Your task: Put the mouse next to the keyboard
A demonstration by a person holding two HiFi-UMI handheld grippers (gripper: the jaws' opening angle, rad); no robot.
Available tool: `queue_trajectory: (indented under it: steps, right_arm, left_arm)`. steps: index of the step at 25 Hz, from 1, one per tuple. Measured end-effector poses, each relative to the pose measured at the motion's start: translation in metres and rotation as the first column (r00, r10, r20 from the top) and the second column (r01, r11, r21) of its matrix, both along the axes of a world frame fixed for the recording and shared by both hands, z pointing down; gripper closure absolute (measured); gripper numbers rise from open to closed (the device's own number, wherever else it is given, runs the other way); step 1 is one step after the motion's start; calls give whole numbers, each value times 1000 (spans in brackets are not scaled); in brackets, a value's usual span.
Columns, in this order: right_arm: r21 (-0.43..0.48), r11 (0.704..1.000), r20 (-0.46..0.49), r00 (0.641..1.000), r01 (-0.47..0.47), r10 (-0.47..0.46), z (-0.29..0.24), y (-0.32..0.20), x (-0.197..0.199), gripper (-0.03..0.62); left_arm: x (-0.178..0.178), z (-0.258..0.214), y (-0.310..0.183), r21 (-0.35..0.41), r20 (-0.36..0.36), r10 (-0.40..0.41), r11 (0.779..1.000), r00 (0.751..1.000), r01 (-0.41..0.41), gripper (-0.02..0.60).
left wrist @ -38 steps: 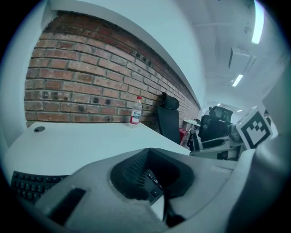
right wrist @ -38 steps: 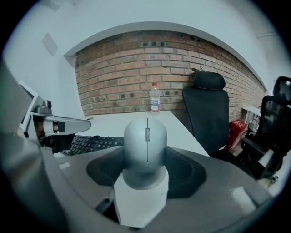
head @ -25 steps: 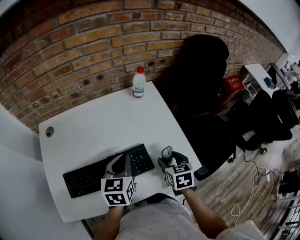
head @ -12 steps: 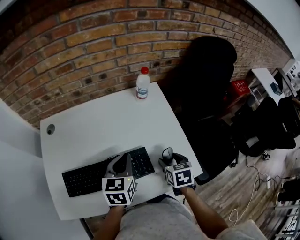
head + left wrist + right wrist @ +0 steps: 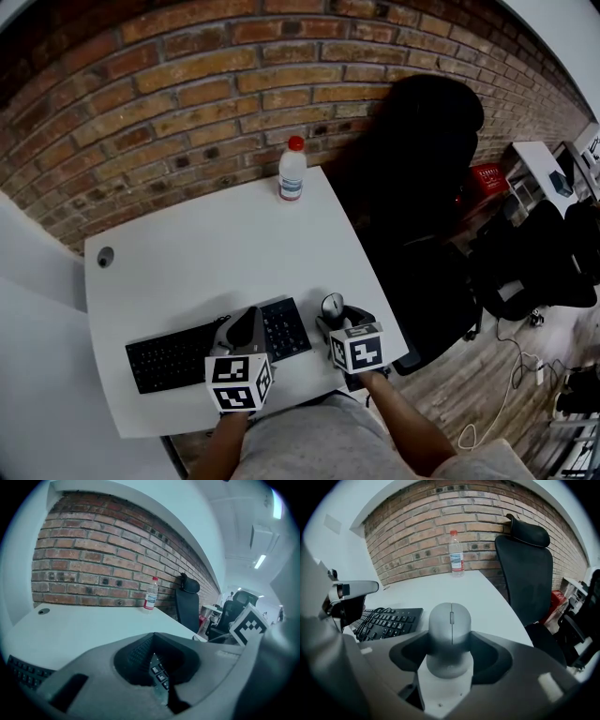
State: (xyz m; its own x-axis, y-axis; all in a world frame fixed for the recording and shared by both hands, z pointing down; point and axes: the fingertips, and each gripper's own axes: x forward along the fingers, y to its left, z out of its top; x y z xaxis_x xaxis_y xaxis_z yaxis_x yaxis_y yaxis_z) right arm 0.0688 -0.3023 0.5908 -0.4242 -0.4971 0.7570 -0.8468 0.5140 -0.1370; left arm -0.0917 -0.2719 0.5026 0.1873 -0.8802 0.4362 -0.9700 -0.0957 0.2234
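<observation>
A grey mouse [image 5: 332, 306] [image 5: 450, 620] sits between the jaws of my right gripper [image 5: 336, 321] [image 5: 450, 646], which is shut on its rear half. It is low over the white table [image 5: 206, 253], near the front right edge. I cannot tell if it touches the top. A black keyboard [image 5: 202, 347] [image 5: 389, 619] lies just left of the mouse, a small gap apart. My left gripper [image 5: 251, 321] [image 5: 159, 686] is shut, with its tips over the keyboard's right part. Keys [image 5: 157, 673] show through the gap behind its jaws.
A clear water bottle with a red cap [image 5: 292, 171] [image 5: 456, 554] [image 5: 150, 594] stands at the table's far right corner by the brick wall. A black office chair [image 5: 422, 178] [image 5: 525, 573] stands just beyond the table's right edge. A cable hole [image 5: 105, 255] marks the far left.
The head view has shifted a little. Both grippers hold nearly the same places. The mouse stays in the right gripper beside the keyboard.
</observation>
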Motion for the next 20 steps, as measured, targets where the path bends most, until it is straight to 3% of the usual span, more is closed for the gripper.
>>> queue_trajectory:
  steps: [20]
  right_arm:
    - [21,1000,-69,998,11,-9,11,-8,-7,310]
  left_arm:
    - [-9,6,-4,-19,-3,-11,1000,1000,11,588]
